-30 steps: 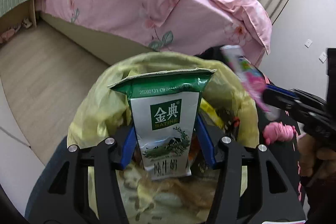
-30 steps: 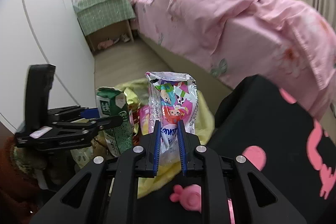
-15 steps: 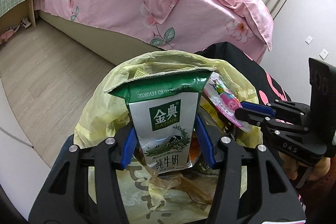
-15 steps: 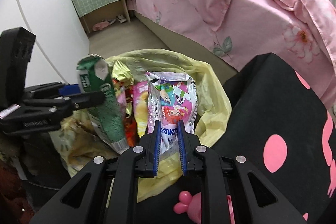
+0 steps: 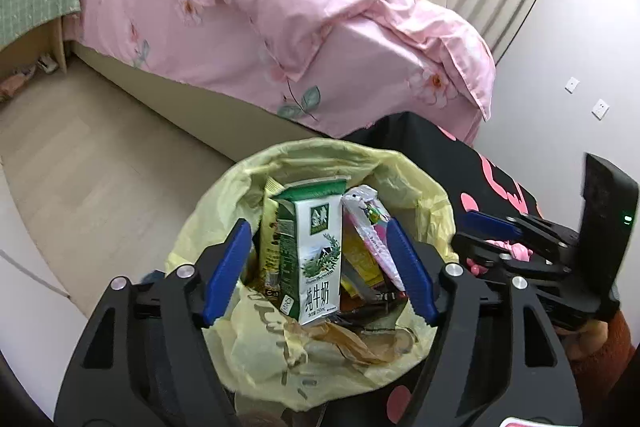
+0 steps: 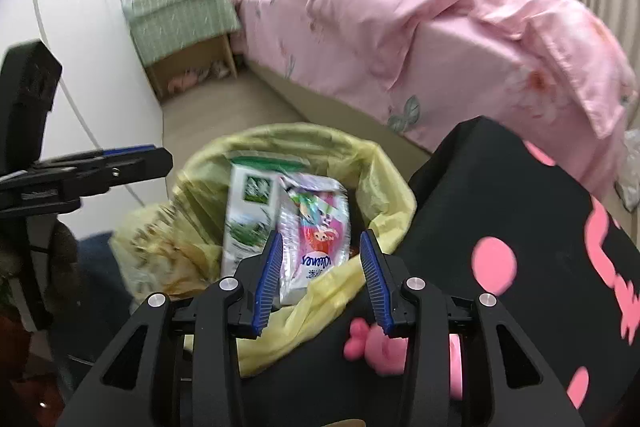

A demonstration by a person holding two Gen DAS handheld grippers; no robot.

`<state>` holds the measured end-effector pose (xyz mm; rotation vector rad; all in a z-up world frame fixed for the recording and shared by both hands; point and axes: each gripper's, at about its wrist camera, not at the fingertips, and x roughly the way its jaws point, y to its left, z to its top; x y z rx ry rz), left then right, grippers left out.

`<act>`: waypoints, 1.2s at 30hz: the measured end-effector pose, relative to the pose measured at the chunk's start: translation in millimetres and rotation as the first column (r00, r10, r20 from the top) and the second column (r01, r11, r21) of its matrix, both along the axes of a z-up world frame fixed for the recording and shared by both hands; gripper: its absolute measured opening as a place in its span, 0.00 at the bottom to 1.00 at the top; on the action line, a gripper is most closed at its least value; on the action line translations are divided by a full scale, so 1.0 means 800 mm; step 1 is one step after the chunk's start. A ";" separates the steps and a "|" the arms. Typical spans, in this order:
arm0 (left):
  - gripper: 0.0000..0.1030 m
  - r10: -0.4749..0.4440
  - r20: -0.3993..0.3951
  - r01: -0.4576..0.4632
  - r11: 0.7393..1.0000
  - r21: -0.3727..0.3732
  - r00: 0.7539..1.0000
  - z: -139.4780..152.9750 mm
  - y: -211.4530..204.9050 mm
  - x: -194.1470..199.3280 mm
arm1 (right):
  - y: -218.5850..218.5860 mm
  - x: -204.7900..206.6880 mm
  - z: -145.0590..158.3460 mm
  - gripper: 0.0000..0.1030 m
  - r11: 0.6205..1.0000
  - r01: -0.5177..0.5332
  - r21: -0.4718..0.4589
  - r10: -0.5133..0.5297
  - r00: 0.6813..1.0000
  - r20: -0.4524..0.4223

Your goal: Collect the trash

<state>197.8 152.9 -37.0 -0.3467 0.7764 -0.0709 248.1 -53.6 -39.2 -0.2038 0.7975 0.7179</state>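
Left wrist: both hand-held grippers wide apart (nothing held), milk carton upright in yellow bag.

Milk carton motion-blurred; trash bag bottom hidden.

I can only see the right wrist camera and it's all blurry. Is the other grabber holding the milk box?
Observer: No. The left gripper has its jaws wide open. The milk carton stands upright in the trash bag between them, touching neither.
Operator: Is anything hiding next to it?
Observer: Yes, a snack packet pokes up against the carton's left side.
Operator: Anything on the other side?
Observer: A yellow packet sits low between the carton and the tissue pack.
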 end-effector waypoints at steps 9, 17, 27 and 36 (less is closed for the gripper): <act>0.65 -0.040 0.111 0.017 0.979 0.201 0.993 0.041 -0.087 -0.094 | -0.104 -0.100 0.052 0.38 0.981 0.176 0.081 -0.183 0.979 0.086; 0.65 -0.099 0.085 0.072 0.959 0.276 0.991 0.057 -0.154 -0.165 | -0.165 -0.213 0.062 0.38 0.944 0.321 0.078 -0.326 0.942 0.076; 0.65 -0.183 0.106 0.151 0.954 0.260 0.977 0.067 -0.194 -0.206 | -0.183 -0.303 0.067 0.38 0.902 0.428 0.056 -0.431 0.891 0.144; 0.65 -0.199 0.108 0.164 0.949 0.269 0.974 0.073 -0.202 -0.220 | -0.202 -0.319 0.078 0.38 0.880 0.464 0.105 -0.475 0.868 0.146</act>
